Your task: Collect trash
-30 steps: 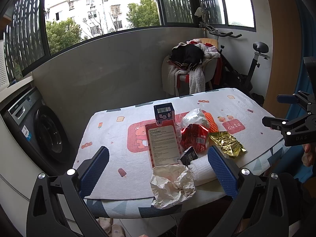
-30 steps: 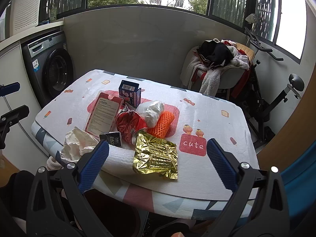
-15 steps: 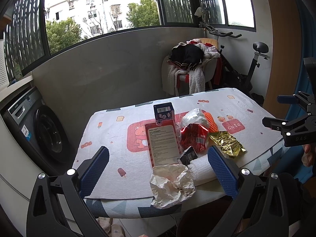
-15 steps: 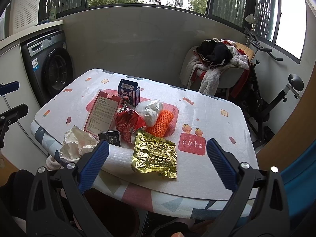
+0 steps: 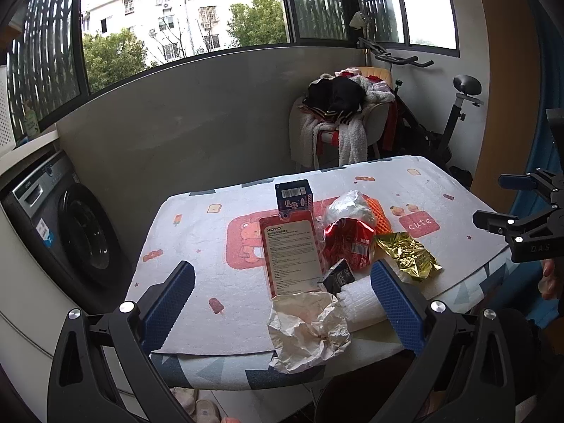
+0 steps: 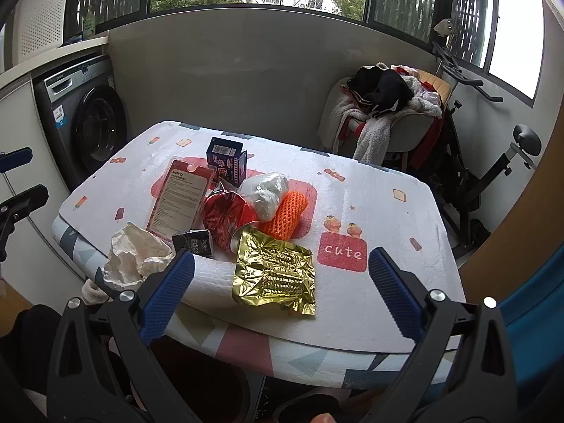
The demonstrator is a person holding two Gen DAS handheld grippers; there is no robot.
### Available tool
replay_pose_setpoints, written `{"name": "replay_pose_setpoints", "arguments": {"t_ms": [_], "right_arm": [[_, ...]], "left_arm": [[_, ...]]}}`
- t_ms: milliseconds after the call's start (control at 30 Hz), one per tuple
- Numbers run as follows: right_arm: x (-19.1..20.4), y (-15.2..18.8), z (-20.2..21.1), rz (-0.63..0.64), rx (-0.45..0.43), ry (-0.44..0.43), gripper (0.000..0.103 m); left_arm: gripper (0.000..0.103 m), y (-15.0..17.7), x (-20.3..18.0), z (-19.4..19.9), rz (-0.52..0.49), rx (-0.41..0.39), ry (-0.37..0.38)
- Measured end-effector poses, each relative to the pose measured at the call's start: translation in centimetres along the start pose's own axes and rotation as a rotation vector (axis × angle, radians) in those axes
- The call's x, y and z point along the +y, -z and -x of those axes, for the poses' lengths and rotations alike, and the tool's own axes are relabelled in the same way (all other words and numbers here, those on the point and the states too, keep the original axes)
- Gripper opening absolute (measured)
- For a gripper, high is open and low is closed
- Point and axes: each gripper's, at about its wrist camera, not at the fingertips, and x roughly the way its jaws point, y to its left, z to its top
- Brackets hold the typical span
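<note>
Both grippers hang off the near edge of the bench [image 6: 405, 211] with their jaws spread wide and nothing between them. The left gripper [image 5: 282, 303] faces the crumpled white paper [image 5: 306, 328], which droops over the near edge just ahead of its jaws, closer to the right-hand blue pad. The right gripper [image 6: 280, 290] faces the gold foil wrapper [image 6: 275, 275], which lies flat near the near edge, between the lines of its two fingers but ahead of them, untouched.

The rest of the trash sits in a cluster toward the middle of the bench: a red card package [image 6: 179, 197] lying flat, a dark blue carton [image 6: 225, 162] upright behind it, a crushed red wrapper [image 6: 225, 218], a clear plastic bag [image 6: 264, 194], an orange foam net [image 6: 289, 215] and a small black packet [image 6: 194, 243]. A rolled white towel [image 6: 211, 282] lies along the near edge, partly under the foil.

The foam net is mostly hidden behind the bag in the left view. Below the bench edge the scene is dark and hard to make out.
</note>
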Motion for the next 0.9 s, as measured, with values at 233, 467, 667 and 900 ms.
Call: {"name": "replay_pose_setpoints", "arguments": {"t_ms": [233,467,667,900], "right_arm": [[0.6,1.3,-2.4,-0.011,0.046,-0.053,0.097],[0.8,3.4,-6.9,0.0,0.177,-0.006,0.097],[-0.2,2.7,-11.7,-0.151,0.207,-0.099,0.097],[1.5,1.9,-20.4,-0.218,0.358,-0.073,0.097]], "left_arm": [[0.098,1.8,1.8,-2.2,0.037,0.02,-0.024],[0.098,4.1,2.3,-3.5,0.052,-0.007,0.005],[0.098,5.5,2.7,-5.8,0.087,0.072,0.055],[0.098,6.7,2.6,-7.5,0.08,0.112,0.057]]}}
